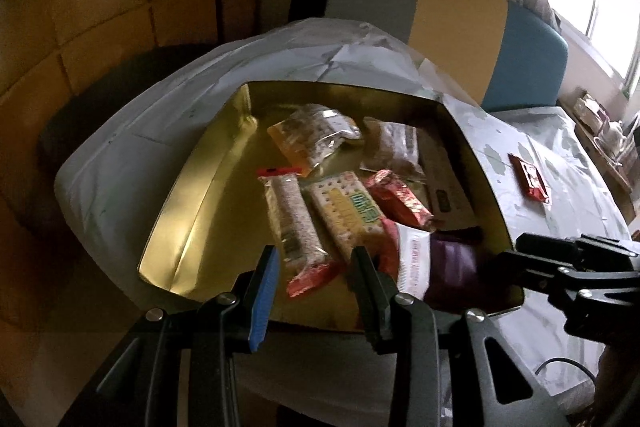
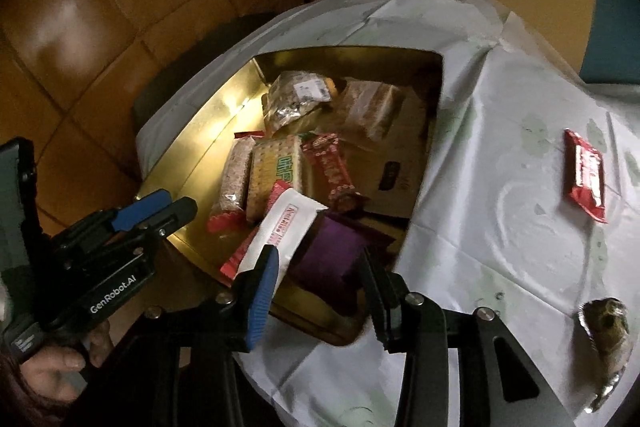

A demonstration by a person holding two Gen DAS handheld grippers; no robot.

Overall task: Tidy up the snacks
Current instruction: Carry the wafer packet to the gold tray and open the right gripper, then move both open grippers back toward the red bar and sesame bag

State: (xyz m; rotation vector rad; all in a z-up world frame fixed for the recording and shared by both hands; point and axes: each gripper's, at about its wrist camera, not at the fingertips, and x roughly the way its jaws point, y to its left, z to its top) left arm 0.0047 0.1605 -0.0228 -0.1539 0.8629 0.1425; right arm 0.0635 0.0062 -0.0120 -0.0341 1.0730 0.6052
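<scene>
**Both grippers over the gold snack box, nothing held**

Left wrist view: the left gripper (image 1: 314,267) hovers above the near edge of the gold box (image 1: 208,187), which sits on a table covered with a pale cloth (image 1: 120,155). Its jaws stand partly apart and grip nothing; between them, lower down, lies the red end of a sesame bar (image 1: 290,219). Beside that bar lie a cracker pack (image 1: 346,215) with green lettering and a red wrapped bar (image 1: 400,201). A white packet (image 1: 414,261) rests tilted on a purple packet (image 1: 454,267) in the near right corner. Two clear bags of snacks (image 1: 316,137) lie at the far side. Out on the cloth, well apart from the box, lies a red snack packet (image 1: 529,177). The right gripper (image 1: 532,255) reaches in from the right at the box's corner.

Right wrist view: the right gripper (image 2: 320,267) hangs over the near corner of the box, jaws partly open with no grip on anything. The white packet (image 2: 286,227) lies just past its blue pad, and the purple packet (image 2: 330,255) shows between the fingers, neither clearly touched. The left gripper (image 2: 160,205) enters from the left, held by a hand (image 2: 56,363). The red packet (image 2: 585,175) lies on the cloth to the right, and a crumpled foil wrapper (image 2: 608,331) lies nearer.
</scene>
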